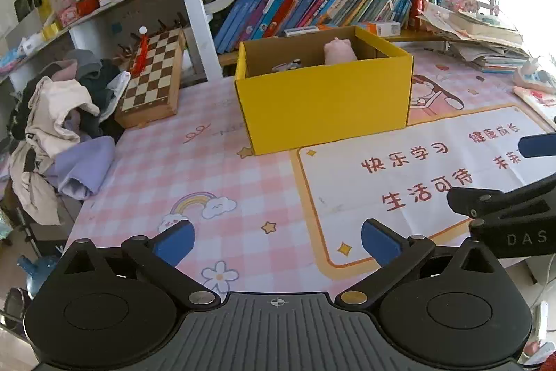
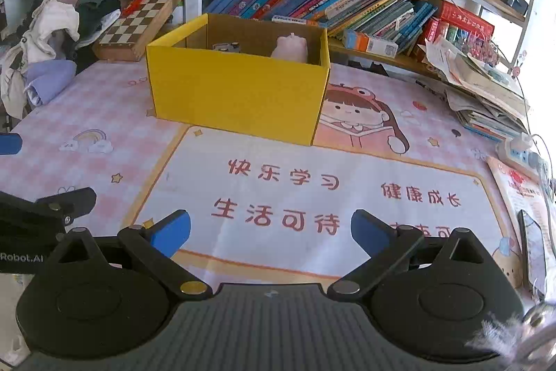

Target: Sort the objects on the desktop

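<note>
Yellow box (image 2: 239, 96) sits upright, long axis sideways.

Each tool is black plastic: two round discs, jointed arms with metal pivot pins, and a ribbed grey centre plate. The left tool (image 1: 278, 244) and right tool (image 2: 271, 232) both have blue fingertips (image 2: 172, 232). White lettering marks their sides.

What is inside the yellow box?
In the box a pink toy pokes above the rim, with a small dark object beside it. The box walls hide the bottom and anything lower.
</note>
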